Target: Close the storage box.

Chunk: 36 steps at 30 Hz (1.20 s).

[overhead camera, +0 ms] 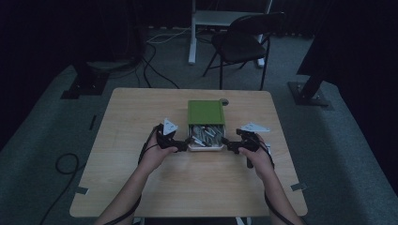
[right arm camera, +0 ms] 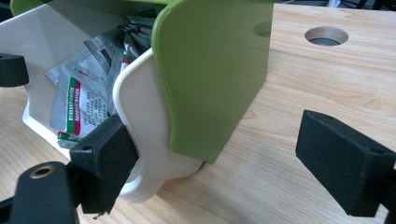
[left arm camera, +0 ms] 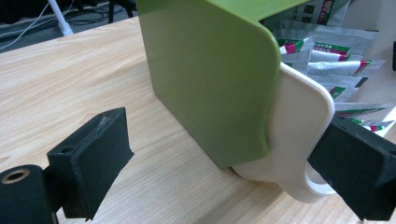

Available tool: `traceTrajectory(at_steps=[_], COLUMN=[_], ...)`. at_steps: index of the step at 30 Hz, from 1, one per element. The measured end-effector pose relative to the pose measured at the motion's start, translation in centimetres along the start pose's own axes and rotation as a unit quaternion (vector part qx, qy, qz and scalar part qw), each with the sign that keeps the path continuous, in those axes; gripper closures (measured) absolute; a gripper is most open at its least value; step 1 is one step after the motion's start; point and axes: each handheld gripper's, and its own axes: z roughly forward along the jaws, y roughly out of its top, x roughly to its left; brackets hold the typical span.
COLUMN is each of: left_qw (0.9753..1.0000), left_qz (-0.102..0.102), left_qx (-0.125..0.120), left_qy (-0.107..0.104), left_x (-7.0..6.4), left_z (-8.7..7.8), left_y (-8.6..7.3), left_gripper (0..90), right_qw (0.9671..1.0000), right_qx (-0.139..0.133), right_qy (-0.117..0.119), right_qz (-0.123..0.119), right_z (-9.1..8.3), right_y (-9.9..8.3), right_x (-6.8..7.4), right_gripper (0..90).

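Fingers (left arm camera: 359,168) hide white tray (left arm camera: 299,135) handle

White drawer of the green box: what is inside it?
Silver sachets with red-and-green labels fill the white drawer; the part under the green cover is hidden.

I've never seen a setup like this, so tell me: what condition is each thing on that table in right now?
Green box: on the table, partly slid open.
White drawer: pulled partway out of the box.
Packets: piled loose in the drawer.
Left gripper: open, one jaw at the drawer's corner.
Right gripper: open, one jaw at the drawer's other corner.
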Motion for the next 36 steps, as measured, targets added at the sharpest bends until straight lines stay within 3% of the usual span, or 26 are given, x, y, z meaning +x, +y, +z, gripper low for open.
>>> traceTrajectory(at_steps=[11, 32, 36], left_qw=[0.9998, 0.9996, 0.9995], left_qz=[0.016, -0.009, -0.004], left_qx=[-0.005, -0.005, -0.003], left_qy=[0.014, 0.028, 0.03], left_x=[0.3, 0.9, 0.9], left_z=[0.6, 1.7, 1.8], left_y=[0.3, 0.7, 0.8], left_gripper=[7.8, 7.8, 7.8], right_qw=[0.9999, 0.9991, 0.9991], right_qx=[-0.004, -0.007, -0.008], right_qy=[-0.012, -0.041, -0.041], right_qz=[0.001, 0.006, 0.008], right_z=[0.5, 1.4, 1.5], right_y=[0.3, 1.0, 1.0], right_x=[-0.1, -0.4, -0.4], right_gripper=[13.5, 13.4, 13.1])
